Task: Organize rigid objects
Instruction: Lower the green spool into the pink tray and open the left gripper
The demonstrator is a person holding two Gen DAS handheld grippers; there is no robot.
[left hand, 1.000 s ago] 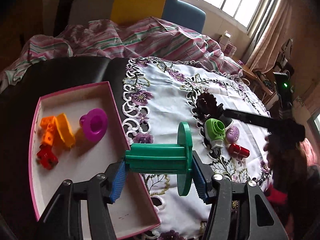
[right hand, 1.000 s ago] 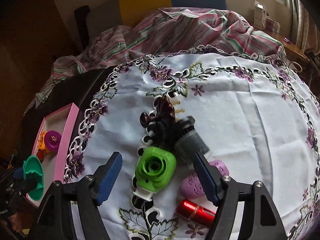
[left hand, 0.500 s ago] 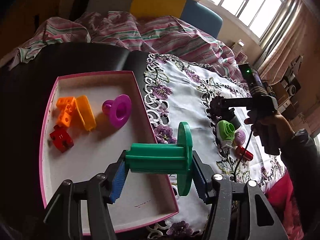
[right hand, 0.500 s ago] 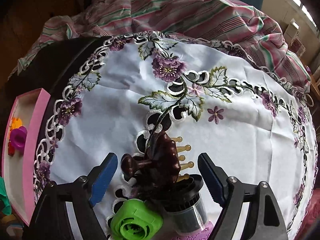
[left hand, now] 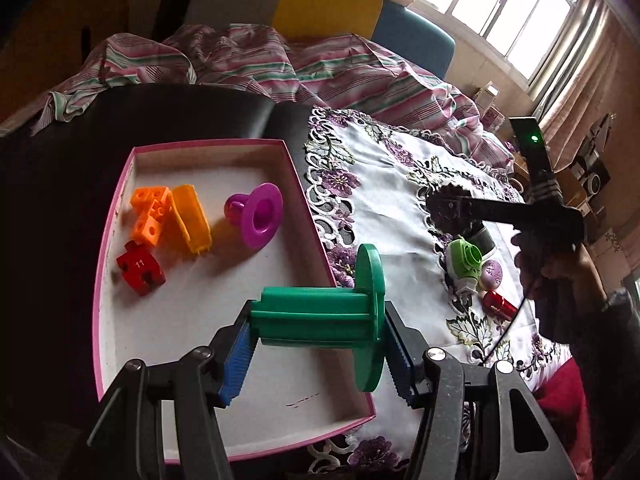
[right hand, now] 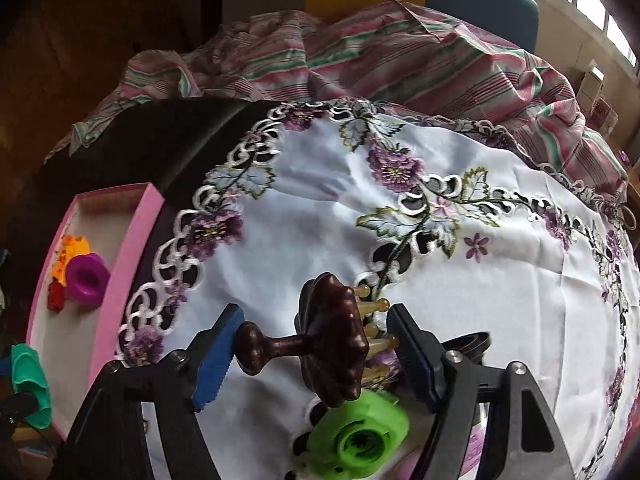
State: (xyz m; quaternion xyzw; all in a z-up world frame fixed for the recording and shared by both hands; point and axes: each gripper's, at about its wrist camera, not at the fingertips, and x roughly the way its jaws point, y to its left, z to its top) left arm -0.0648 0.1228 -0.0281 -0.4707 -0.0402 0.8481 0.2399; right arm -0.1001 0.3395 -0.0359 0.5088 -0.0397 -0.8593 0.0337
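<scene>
Since a second ago you are swinging your left gripper (left hand: 316,344) over the tray (left hand: 116,200); more of the tray floor is showing under it now. Your right gripper (right hand: 312,354) is moving forward off the green toy (right hand: 360,436) and now bracketing the brown massager (right hand: 332,340), which was ahead of it before.

Counts: in the tray you are seeing one orange block cluster (left hand: 150,212), one orange bar (left hand: 190,218), one red piece (left hand: 140,266), one magenta spool (left hand: 256,216). On the cloth (left hand: 384,208) over the worktop: one green toy, one purple egg (left hand: 493,274), one red tube (left hand: 498,306), one grey lens-like cylinder (left hand: 482,238), one massager.

Your left gripper is clamping the green spool (left hand: 320,316) end to end, shaft lying sideways, disc against the right pad; it is hanging above the near right part of the tray, well apart from the pieces at the far left.

Your right gripper is standing partly open around the massager: knob handle just beside the left pad, pegs toward the right pad. Contact is too hard to tell. The green toy is lying just below the gripper.
</scene>
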